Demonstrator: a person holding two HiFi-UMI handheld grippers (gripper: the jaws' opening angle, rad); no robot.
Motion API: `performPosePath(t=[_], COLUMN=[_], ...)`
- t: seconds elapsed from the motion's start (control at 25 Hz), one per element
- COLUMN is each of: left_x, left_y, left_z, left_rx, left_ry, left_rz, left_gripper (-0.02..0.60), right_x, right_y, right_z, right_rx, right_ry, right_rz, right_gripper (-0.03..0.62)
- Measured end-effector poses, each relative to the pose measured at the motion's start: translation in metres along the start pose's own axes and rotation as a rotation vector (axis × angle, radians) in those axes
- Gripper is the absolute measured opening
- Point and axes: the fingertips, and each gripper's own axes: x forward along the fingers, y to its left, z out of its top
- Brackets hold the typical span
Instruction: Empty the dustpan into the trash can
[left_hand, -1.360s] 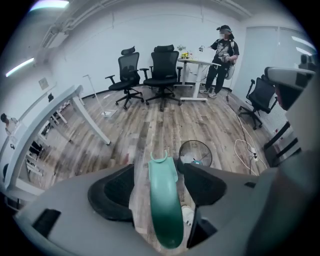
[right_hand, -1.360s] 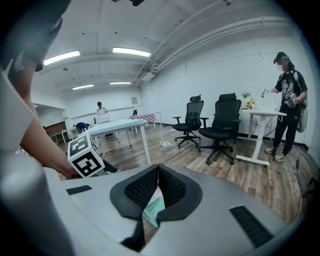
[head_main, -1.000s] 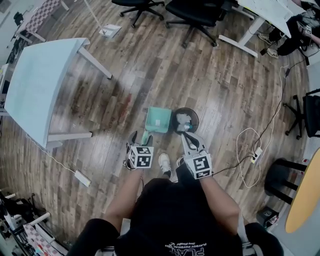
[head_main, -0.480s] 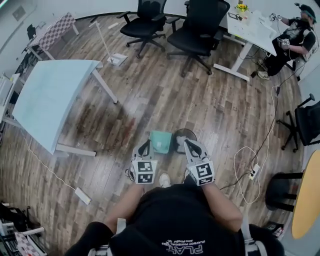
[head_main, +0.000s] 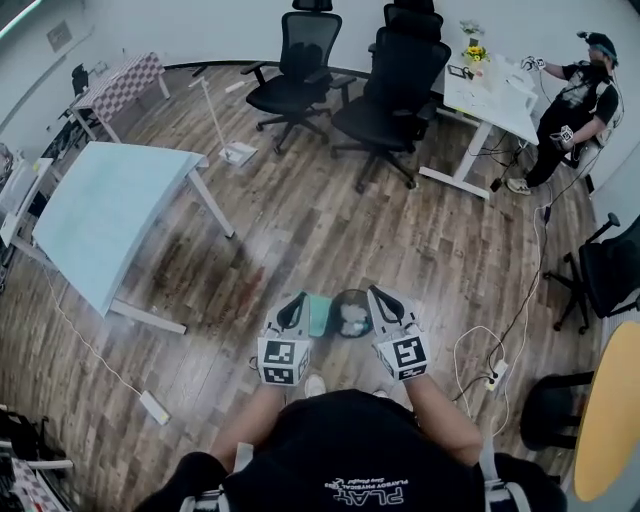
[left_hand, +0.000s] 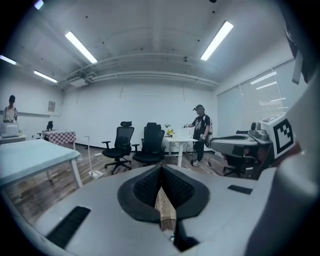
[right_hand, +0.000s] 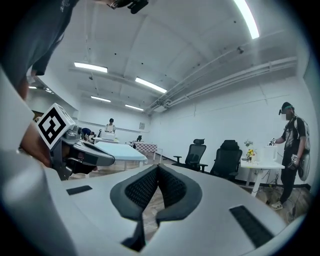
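Note:
In the head view a teal dustpan lies on the wooden floor, right beside a dark round trash can with white rubbish inside. My left gripper hangs well above the dustpan's left edge, and my right gripper hangs above the can's right side. Both are held up off the floor and point about level into the room. In the left gripper view my left gripper is shut, its pads meeting with nothing between them. In the right gripper view my right gripper is also shut and empty.
A light blue table stands to the left. Two black office chairs and a white desk are at the back, with a person beside the desk. A cable and power strip lie on the floor at the right.
Both grippers have risen from floor level, where the left one was at the dustpan's handle. The dustpan stays on the floor by the can. The head view has tilted up.

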Motion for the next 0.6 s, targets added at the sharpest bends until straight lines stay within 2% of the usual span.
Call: performPosePath(t=[0.24, 0.4, 0.6], left_x=[0.002, 0.001, 0.006], left_y=[-0.044, -0.054, -0.068], left_z=[0.013, 0.028, 0.041], left_rx=[-0.010, -0.039, -0.031], left_ry=[-0.027, -0.070, -0.080], left_rz=[-0.025, 0.006, 0.010], left_gripper=[0.023, 0.023, 0.023], right_x=[-0.031, -0.048, -0.064], right_y=[-0.028, -0.027, -0.032], right_z=[0.000, -0.003, 0.001], right_rx=[-0.009, -0.003, 0.000], right_ry=[0.001, 0.006, -0.002], right_rz=[-0.035, -0.023, -0.017], right_gripper=[0.023, 0.023, 0.023])
